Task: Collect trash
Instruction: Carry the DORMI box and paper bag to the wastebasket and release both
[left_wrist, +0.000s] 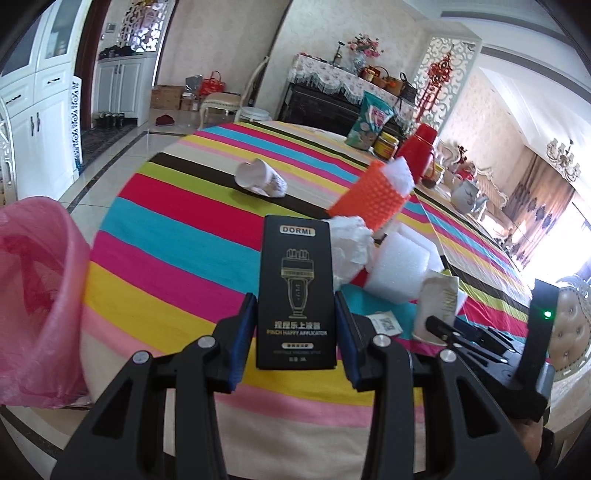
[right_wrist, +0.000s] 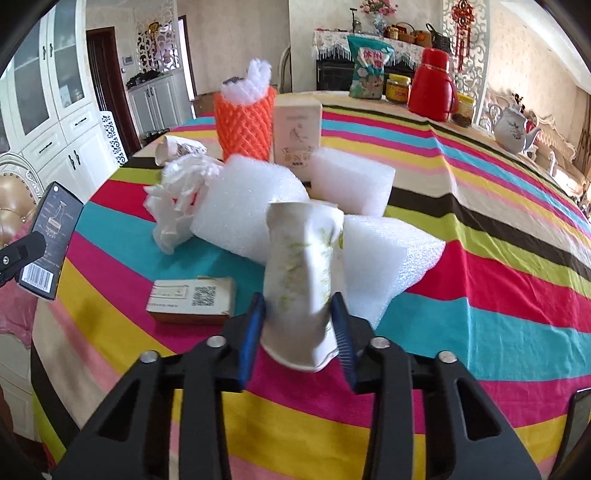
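Note:
My left gripper (left_wrist: 295, 317) is shut on a black DORMI box (left_wrist: 296, 288), held above the striped tablecloth (left_wrist: 177, 229); the box also shows in the right wrist view (right_wrist: 50, 240). My right gripper (right_wrist: 300, 325) is shut on a crumpled paper cup (right_wrist: 303, 280), also seen in the left wrist view (left_wrist: 437, 302). On the table lie white foam blocks (right_wrist: 247, 206), crumpled white paper (right_wrist: 177, 195), an orange foam net sleeve (right_wrist: 243, 122), a small flat carton (right_wrist: 192, 299), a cream box (right_wrist: 297, 129) and another crushed cup (left_wrist: 262, 179).
A bin with a pink bag (left_wrist: 33, 280) stands at the table's left edge. At the far end stand a red thermos (right_wrist: 432, 86), a snack bag (right_wrist: 367, 68), jars (right_wrist: 398, 88) and a teapot (right_wrist: 513, 129). Cabinets line the left wall.

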